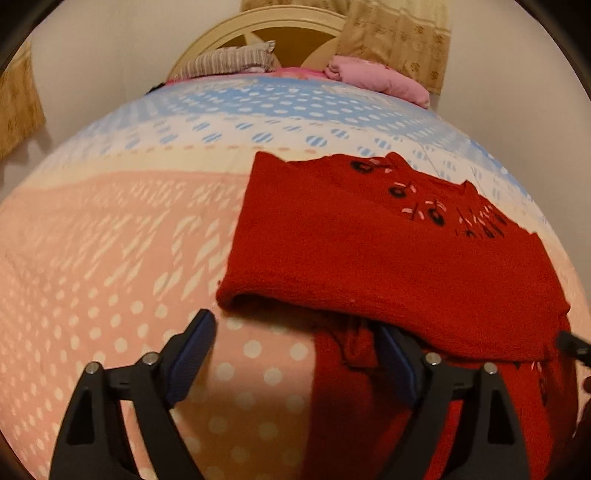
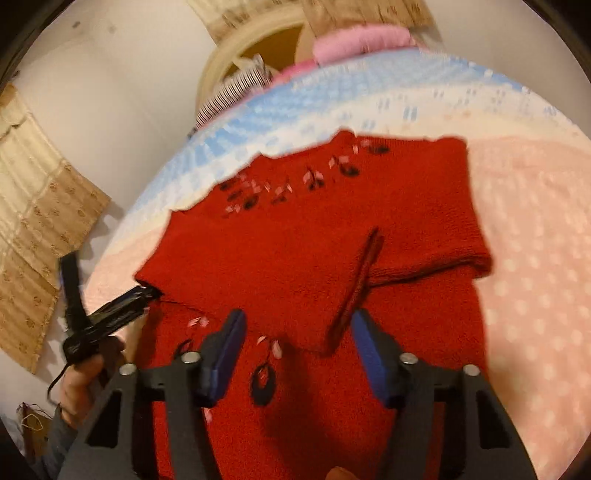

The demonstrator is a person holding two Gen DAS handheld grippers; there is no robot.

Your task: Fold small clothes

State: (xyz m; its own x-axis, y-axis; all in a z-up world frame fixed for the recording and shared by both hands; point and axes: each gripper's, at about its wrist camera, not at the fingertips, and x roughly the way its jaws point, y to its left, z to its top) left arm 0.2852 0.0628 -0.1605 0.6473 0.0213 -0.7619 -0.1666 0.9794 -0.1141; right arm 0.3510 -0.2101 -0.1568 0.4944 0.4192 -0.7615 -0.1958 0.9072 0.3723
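Observation:
A small red knitted sweater (image 1: 388, 254) with black and pink embroidery lies on the bed, its upper part folded over the lower part; it also shows in the right wrist view (image 2: 295, 240). My left gripper (image 1: 295, 354) is open and empty at the near left edge of the fold, its right finger (image 1: 397, 362) touching the red cloth. My right gripper (image 2: 295, 354) is open and empty just above the sweater's lower part. The left gripper (image 2: 122, 302) also shows in the right wrist view at the sweater's left corner.
The bed cover (image 1: 129, 258) is pink, cream and blue with dots. A striped pillow (image 1: 229, 62) and a pink bundle (image 1: 376, 77) lie by the round headboard (image 1: 258, 26). Curtains (image 2: 37, 206) hang beside the bed.

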